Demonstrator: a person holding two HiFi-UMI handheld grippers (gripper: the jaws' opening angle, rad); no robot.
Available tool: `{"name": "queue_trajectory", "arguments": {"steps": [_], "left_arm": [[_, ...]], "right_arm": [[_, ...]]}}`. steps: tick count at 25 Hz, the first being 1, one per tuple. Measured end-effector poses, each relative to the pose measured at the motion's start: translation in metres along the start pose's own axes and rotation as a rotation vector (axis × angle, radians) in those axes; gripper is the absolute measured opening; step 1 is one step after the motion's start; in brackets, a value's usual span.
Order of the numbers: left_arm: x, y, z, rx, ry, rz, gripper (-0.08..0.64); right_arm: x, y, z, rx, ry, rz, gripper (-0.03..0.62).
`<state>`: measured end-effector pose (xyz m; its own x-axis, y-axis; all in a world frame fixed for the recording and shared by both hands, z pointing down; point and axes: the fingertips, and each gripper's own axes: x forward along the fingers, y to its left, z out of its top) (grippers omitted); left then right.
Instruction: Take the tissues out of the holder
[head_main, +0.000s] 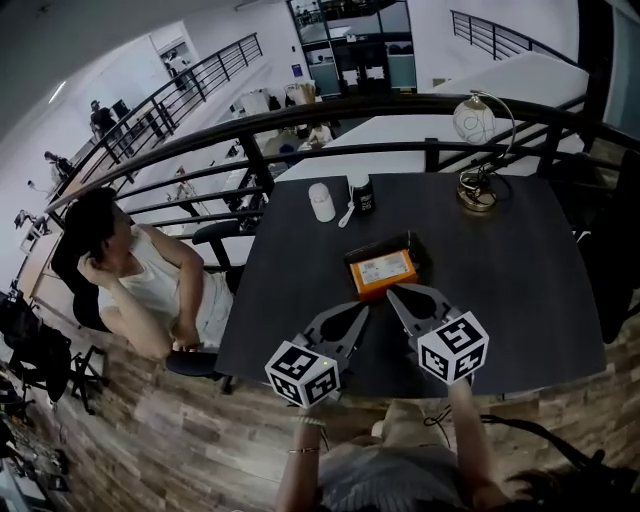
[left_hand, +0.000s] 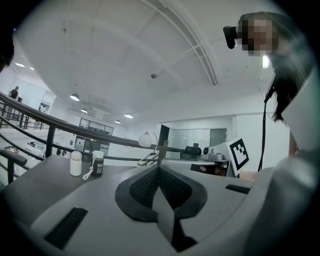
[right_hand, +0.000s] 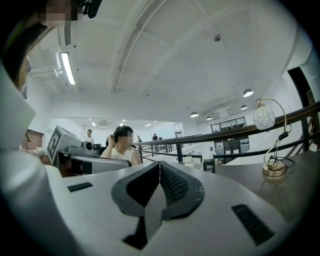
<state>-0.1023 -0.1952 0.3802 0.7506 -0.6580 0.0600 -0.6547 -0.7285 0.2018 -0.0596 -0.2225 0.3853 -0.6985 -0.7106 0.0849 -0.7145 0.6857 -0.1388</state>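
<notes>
So, tissue holder (head_main: 398, 244): dark, lying flat near the middle of the table, a little toward the near edge.
Tissues (head_main: 383, 272): an orange pack sitting in the holder, top face showing, not touched by either gripper.
Left gripper (head_main: 364, 309): jaws together with nothing between them; the tip rests low over the table just near and left of the holder, close to its near-left corner but not on it.
Left pads (left_hand: 145, 187): the ribbed faces meet along one line in the left gripper view.
Right gripper (head_main: 391, 290): jaws pressed together and empty; the tip points at the near edge of the orange pack and lies just beside it. Contact cannot be judged from above.
Right pads (right_hand: 173, 184): closed face to face in the right gripper view.
Table (head_main: 520, 270): dark top, squarish, bare along its right side.
White bottle (head_main: 321, 201): upright at the far side of the table, left of centre.
Black bottle (head_main: 361, 191): upright just right of the white bottle, a white strap or spoon hanging against it.
Lamp (head_main: 476, 150): brass base at the far right corner, curved arm, round glass globe.
Railing (head_main: 200, 150): dark bars running behind the far edge of the table.
Seated person (head_main: 150, 285): on a chair well left of the table, one hand raised to the head.
</notes>
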Motion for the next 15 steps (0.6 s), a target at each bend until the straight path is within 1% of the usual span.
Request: {"name": "queue_trajectory", "arguments": {"steps": [5,9,11,15], "left_arm": [[0.018,0.021,0.002,0.006,-0.005,0.036,0.008],[0.038,0.033,0.005,-0.001,-0.001,0.055,0.008],[0.042,0.039,0.010,-0.012,0.002,0.069,0.008],[0.039,0.049,0.017,-0.035,0.020,0.095,0.008]], "right_arm": [[0.022,-0.017,-0.001,0.000,0.006,0.050,0.014],[0.038,-0.041,0.001,-0.010,0.030,0.073,0.014],[0.046,-0.048,0.005,-0.035,0.062,0.093,0.014],[0.062,-0.044,0.004,-0.112,0.174,0.173,0.015]]}}
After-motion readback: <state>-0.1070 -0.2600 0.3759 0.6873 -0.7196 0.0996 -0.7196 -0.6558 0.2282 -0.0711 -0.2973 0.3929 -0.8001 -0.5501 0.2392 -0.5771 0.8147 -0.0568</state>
